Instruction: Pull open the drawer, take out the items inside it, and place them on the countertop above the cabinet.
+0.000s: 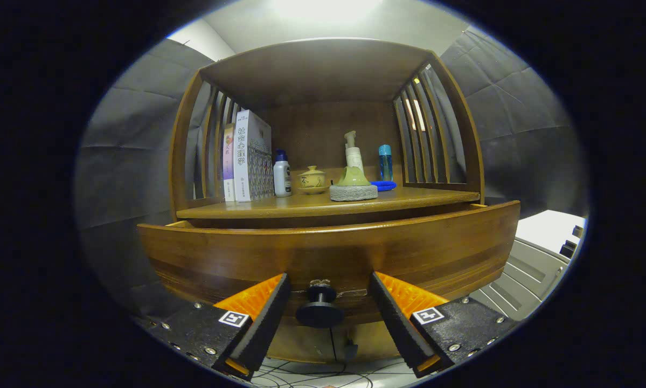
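At the bottom of the frame the tool (328, 302) stands with its two fingers (271, 315) spread wide, their orange-backed black pads on either side of a black round knob (319, 310) without touching it; nothing is gripped. The knob sits between the fingertips at lower centre, fixed to the front of the wooden drawer (333, 253), whose curved panel spans the middle of the frame. The drawer front stands a little forward of the cabinet, with a narrow dark gap along its top edge; what lies inside is hidden from this angle.

Just above the gap runs the tabletop (419, 198) of the cabinet, under a wooden hutch with slatted sides. On it, from left of centre to right, stand upright books (247, 156), a white bottle with a blue cap (282, 175), and a small yellowish lidded cup on a saucer (312, 179). At centre a green piece rests on a grey stone base (353, 188), with a white pump bottle (353, 151) behind it. Farther right a blue cloth (383, 185) lies flat, and a blue bottle (386, 161) stands near the back.

Cables (323, 374) trail on the floor below the drawer.
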A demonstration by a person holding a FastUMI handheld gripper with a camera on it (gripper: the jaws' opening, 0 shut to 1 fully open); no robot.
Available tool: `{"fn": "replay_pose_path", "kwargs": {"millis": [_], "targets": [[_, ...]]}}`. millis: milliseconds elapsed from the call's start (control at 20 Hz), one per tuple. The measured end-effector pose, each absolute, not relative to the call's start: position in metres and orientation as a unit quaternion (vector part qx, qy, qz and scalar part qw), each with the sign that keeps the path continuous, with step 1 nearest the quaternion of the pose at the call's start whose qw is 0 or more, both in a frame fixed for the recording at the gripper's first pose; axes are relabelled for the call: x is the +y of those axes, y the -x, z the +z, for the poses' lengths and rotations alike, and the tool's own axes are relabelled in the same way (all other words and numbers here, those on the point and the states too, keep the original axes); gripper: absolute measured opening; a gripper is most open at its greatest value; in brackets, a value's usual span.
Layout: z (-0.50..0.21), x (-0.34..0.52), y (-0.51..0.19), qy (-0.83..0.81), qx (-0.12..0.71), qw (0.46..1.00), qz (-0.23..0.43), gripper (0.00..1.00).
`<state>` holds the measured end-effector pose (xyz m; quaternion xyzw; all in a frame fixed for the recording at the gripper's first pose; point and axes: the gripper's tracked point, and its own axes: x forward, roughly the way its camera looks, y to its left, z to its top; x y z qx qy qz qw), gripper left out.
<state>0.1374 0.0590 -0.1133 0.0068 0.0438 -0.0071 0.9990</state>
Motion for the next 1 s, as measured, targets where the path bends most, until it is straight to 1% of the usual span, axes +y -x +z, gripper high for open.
{"fn": "replay_pose_path", "kwargs": {"millis": [450, 1000], "targets": [[-0.113, 0.06, -0.176, -0.004, 0.048, 0.999, -0.012, 0.95], [-0.113, 0.06, -0.202, 0.007, 0.049, 0.999, -0.016, 0.95]]}}
